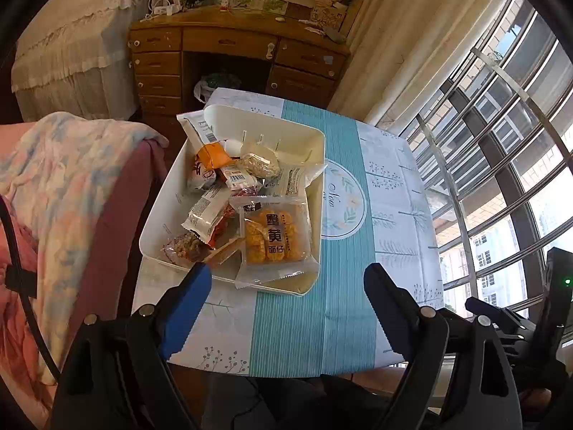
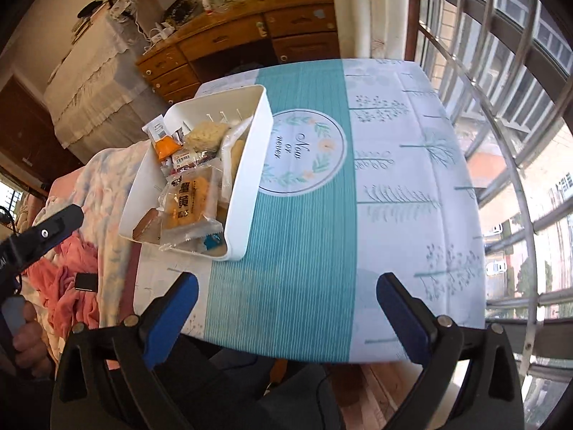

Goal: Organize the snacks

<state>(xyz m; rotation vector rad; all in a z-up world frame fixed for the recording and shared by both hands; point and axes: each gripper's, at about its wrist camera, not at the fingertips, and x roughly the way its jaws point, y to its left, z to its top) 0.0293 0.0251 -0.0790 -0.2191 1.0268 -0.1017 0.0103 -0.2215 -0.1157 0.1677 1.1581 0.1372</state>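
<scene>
- The left claw [image 1: 286,283] is hanging nearest the lens, jaws spread wide and gripping nothing, its left blue pad [image 1: 186,308] overlapping the near edge of the bin [image 1: 315,165].
- The right claw [image 2: 286,294] is likewise gaping wide with nothing between its jaws, hovering over the near part of the bench [image 2: 394,143].
- The white bin is sitting on the left side of the bench, on the teal-and-white cloth [image 2: 304,243].
- Snacks are lying piled inside the bin: a clear pack of yellow cakes [image 1: 274,240] at the near end, a white wrapper [image 1: 206,215] left of it, an orange packet [image 1: 215,154] and a pale noodle cake [image 1: 259,163] farther back.
- A blanket [image 1: 71,179] is draping over the seat left of the bench.
- A wooden desk [image 1: 229,57] is standing beyond the bench's far end.
- A barred window [image 1: 501,143] is running along the right.
</scene>
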